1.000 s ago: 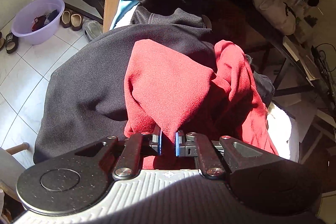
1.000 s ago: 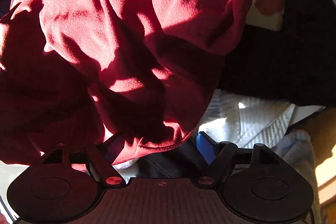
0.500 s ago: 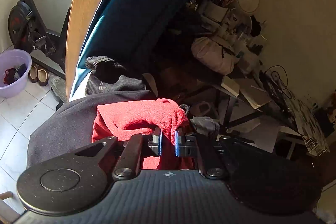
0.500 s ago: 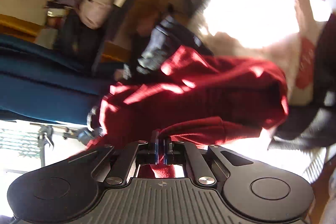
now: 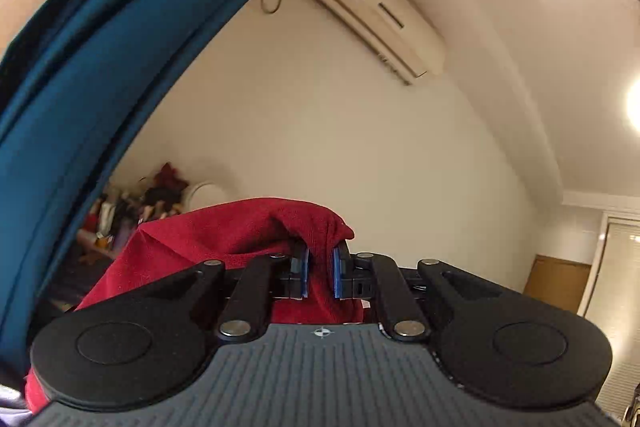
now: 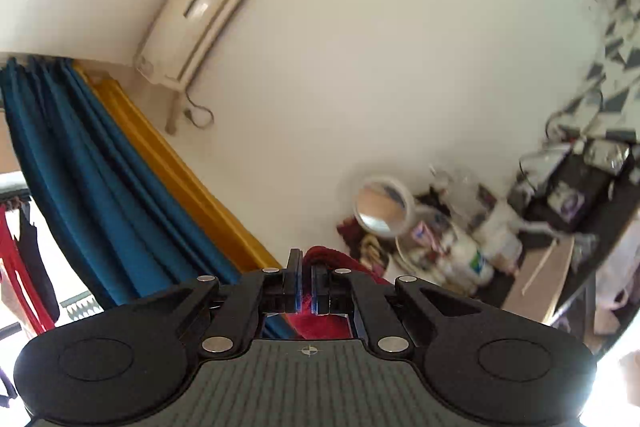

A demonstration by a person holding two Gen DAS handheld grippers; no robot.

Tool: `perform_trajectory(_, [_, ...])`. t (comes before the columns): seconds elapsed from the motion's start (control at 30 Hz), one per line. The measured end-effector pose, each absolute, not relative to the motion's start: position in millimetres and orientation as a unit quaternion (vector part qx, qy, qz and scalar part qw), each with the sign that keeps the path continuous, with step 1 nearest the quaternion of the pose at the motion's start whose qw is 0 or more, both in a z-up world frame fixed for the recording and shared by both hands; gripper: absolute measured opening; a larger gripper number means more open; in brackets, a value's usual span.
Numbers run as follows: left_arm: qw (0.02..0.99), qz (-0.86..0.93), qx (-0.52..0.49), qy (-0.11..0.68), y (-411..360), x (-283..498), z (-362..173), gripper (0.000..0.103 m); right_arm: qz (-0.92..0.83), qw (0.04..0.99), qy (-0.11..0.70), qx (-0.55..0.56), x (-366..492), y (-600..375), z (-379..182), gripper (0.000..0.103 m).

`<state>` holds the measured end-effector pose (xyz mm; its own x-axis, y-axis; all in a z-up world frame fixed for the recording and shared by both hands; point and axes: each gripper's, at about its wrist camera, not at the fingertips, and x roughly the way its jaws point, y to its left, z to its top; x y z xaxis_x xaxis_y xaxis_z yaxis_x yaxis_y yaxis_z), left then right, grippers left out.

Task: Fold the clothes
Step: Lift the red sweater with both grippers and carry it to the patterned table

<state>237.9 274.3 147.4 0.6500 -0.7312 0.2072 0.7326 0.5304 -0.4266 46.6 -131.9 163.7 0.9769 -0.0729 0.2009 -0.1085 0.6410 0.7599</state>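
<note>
- Cream wall fills both views, with an air conditioner high up and a blue curtain on the left.
- Left gripper is clenched on a fold of the red garment, which bunches above its fingers.
- Right gripper pinches a thin edge of that same cloth; a cluttered shelf stands to the right.

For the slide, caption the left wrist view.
Left gripper pinches a red garment, lifted toward a wall air conditioner beside a teal curtain.
</note>
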Motion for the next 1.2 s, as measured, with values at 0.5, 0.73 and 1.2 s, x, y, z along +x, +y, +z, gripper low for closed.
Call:
perform_trajectory(0.5, [0.855, -0.473, -0.209, -0.030, -11, 62, 186, 0.011, -0.069, 0.911, -0.187, 0.362, -264, -361, 185, 0.003])
perform_trajectory(0.73, [0.815, -0.527, -0.234, 0.054, -133, 17, 167, 0.011, -0.114, 0.925, -0.171, 0.318, -374, -457, 201, 0.003])
perform_trajectory(1.2, [0.762, -0.598, -0.216, 0.122, -319, 18, 133, 0.011, -0.228, 0.924, -0.177, 0.251, -441, -616, 217, 0.003])
